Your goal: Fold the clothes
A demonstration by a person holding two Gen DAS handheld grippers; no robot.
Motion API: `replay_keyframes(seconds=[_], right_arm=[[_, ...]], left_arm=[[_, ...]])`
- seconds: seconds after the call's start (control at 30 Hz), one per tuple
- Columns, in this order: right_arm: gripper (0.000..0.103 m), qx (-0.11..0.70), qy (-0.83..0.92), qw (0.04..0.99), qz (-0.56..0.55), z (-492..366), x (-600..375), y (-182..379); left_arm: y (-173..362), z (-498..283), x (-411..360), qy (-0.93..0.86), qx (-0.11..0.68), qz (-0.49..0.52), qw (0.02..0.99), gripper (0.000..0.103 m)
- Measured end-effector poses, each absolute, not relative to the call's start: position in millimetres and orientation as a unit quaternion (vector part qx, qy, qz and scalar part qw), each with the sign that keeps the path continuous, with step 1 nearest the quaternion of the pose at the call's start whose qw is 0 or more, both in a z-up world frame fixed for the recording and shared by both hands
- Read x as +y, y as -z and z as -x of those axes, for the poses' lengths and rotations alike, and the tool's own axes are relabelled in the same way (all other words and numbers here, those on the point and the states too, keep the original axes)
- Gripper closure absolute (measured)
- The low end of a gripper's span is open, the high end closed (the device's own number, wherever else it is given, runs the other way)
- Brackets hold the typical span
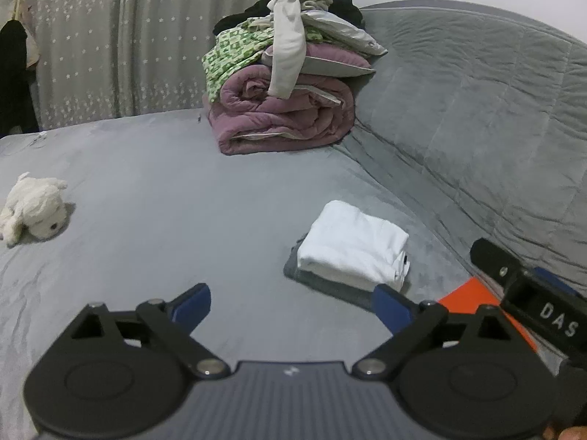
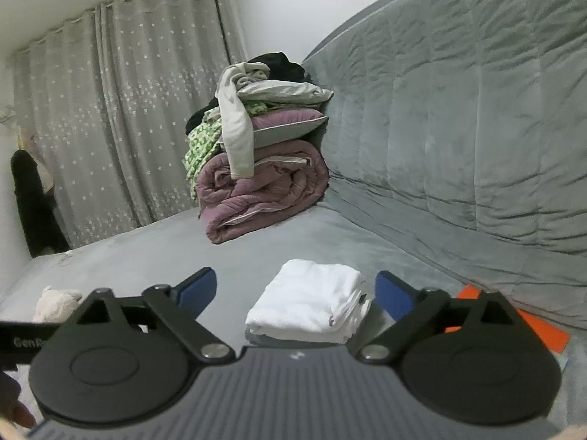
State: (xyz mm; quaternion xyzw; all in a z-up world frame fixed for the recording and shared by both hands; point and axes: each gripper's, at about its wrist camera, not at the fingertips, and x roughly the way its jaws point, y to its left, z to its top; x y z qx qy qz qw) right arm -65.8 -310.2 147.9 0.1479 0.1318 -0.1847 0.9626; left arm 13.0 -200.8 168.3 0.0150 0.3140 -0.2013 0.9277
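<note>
A folded white garment (image 1: 352,245) lies on the grey bed, resting on a folded grey piece (image 1: 323,282). My left gripper (image 1: 291,306) hangs open above the bed, left of and nearer than the garment, holding nothing. In the right wrist view the same white garment (image 2: 308,300) lies just beyond my right gripper (image 2: 295,289), which is open and empty. The right gripper's black body (image 1: 532,293) shows at the right edge of the left wrist view. A heap of unfolded clothes (image 1: 293,36) tops a rolled purple duvet (image 1: 282,113) at the back.
A white plush toy (image 1: 33,207) lies at the bed's left side. An orange flat object (image 2: 535,326) sits by the grey padded headboard (image 2: 458,110) on the right. Starred curtains (image 1: 128,36) hang behind. A hand (image 2: 14,414) shows at the lower left.
</note>
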Motion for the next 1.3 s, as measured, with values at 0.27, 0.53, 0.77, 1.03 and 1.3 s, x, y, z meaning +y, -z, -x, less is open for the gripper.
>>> replay_keyframes(seconds=[0.27,0.53,0.77,1.03,1.3], right_arm=[[0.000,0.135,0.185,0.962,-0.148,86,-288,-155],[0.000,0.149,0.199,0.951,-0.183,100,-276,-153],[0.000,0.162,0.203,0.948,-0.186,107,-262,-150],[0.000,0.179,0.220,0.943,-0.174,115,-249,-146],[0.000,0.182,0.227,0.942,-0.166,122,-240,-146]], left_arm=[[-168,7,-179,0.191,0.333,-0.017,0.923,0.001],[-166,24,-155,0.178,0.353,-0.017,0.918,0.001],[-164,37,-144,0.178,0.354,-0.029,0.918,0.000],[-165,48,-136,0.173,0.350,-0.045,0.919,0.000],[-166,56,-130,0.170,0.349,-0.057,0.920,0.001]])
